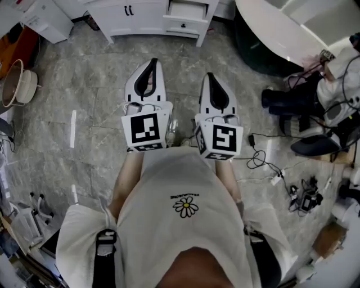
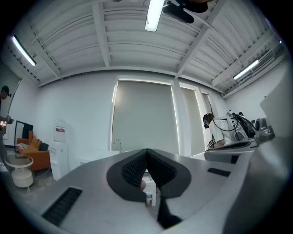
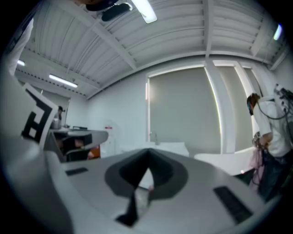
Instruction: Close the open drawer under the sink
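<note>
**Open drawer, white sink cabinet, far edge of floor**

Drawer (image 1: 187, 9): pulled out of the right-hand section of the white cabinet (image 1: 140, 17), at the far edge of the head view. Sits directly above a shut drawer front with a dark knob. Well apart from both tools, with bare grey stone-tile floor (image 1: 95, 107) between.

Left tool (image 1: 150, 63): held level ahead of the person, tips pointing far, toward the cabinet. Jaws clenched, tips meeting, nothing gripped. Carries a marker cube (image 1: 145, 130) at its near end.

Right tool (image 1: 210, 76): just beside the left tool, level, tips also pointing far. Jaws likewise together at the tips, grasping nothing. Carries a second marker cube (image 1: 220, 140) at its near end.

Garment (image 1: 185, 236): white, with a daisy motif on the chest, filling the near part of the head view.

Tub (image 1: 264, 25): white with a dark underside, far right, to the right of the cabinet.

Cables (image 1: 260, 160): black, loose on the floor to the right of the right tool.

Water dispenser (image 2: 59, 146): white, upright against the far wall at left in the left gripper view.

Second person (image 2: 214, 133): in a white top, at right in the left gripper view.
</note>
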Available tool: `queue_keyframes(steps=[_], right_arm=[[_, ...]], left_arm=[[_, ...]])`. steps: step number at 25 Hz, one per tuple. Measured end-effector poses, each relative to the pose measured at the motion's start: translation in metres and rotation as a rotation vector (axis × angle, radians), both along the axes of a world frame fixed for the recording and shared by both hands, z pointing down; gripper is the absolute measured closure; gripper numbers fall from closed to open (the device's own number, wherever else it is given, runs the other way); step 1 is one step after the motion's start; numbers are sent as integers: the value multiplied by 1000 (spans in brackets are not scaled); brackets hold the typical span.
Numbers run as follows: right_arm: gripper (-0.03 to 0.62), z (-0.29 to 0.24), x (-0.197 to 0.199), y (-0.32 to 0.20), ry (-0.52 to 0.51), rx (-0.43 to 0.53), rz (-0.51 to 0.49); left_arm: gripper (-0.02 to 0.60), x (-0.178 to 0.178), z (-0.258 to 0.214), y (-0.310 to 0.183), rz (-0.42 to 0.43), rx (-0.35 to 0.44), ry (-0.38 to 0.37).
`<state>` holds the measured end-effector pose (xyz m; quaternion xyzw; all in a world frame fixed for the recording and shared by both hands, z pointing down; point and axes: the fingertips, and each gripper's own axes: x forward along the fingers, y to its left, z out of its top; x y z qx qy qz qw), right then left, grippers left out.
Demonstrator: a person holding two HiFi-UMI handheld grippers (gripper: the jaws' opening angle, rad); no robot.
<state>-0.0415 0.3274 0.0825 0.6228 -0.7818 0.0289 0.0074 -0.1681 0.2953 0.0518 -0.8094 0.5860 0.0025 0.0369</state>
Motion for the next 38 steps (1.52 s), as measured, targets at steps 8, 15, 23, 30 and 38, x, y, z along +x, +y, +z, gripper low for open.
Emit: queue_keyframes(steps=[8, 15, 23, 30, 38], right_arm=[[569, 4, 1, 5, 24, -21, -20], [569, 2, 7, 9, -21, -14, -40], [569, 7, 30, 18, -11, -17, -71], [569, 13, 57, 21, -54, -10, -81], [569, 15, 61, 16, -41, 10, -93]], left_arm=[[561, 5, 3, 5, 3, -14, 4], [561, 12, 4, 10, -7, -15, -18], [561, 33, 5, 16, -26, -14, -1], [561, 59, 9, 26, -30, 2, -15], [561, 41, 9, 13, -84, 15, 29]])
